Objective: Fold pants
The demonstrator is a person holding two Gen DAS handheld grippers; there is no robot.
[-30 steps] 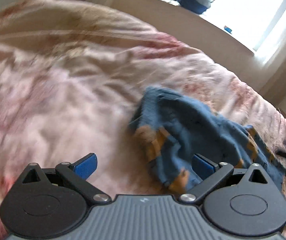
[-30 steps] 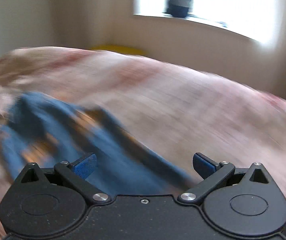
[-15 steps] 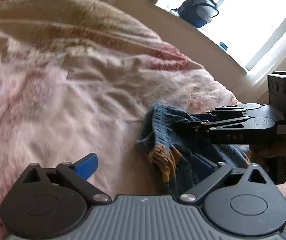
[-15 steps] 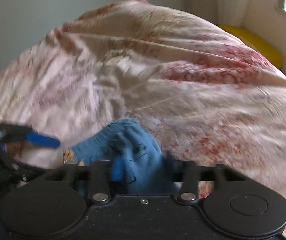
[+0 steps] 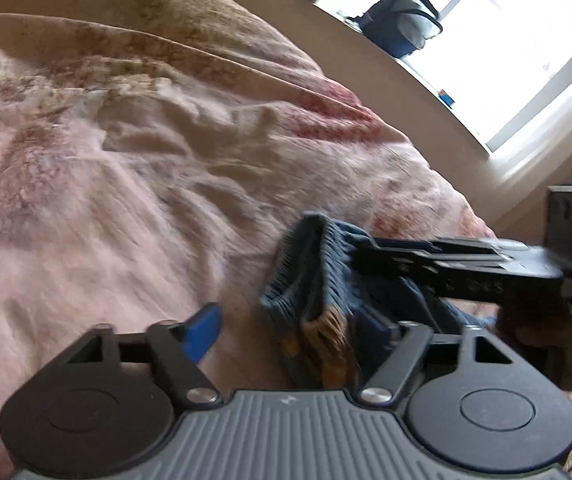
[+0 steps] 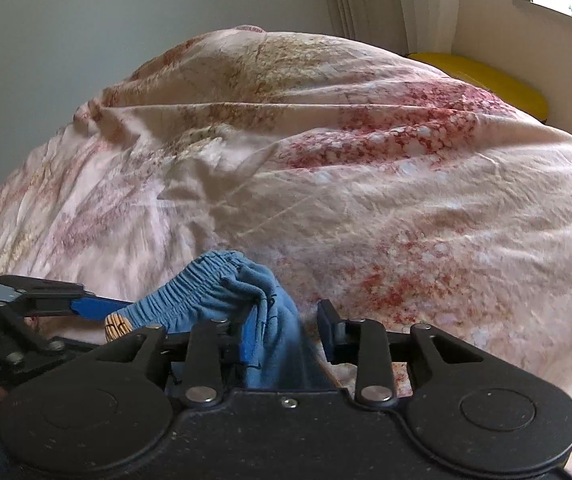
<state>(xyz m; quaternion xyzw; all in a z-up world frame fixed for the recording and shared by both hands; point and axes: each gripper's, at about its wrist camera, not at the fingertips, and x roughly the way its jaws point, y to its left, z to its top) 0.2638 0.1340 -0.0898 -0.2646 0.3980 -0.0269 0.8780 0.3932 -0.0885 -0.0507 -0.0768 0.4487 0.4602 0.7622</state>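
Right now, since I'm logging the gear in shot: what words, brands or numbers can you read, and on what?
Readable text: none.
White lettering on the side of the right gripper: too blurred to read.
Dark bag: no label shows.

The left gripper has a ribbed grey body, two round black discs, black link arms with silver screws, and blue pads on its fingers. The right gripper has a speckled black body, the same discs and screws, black fingers, one blue-faced, and faint white lettering along its side.
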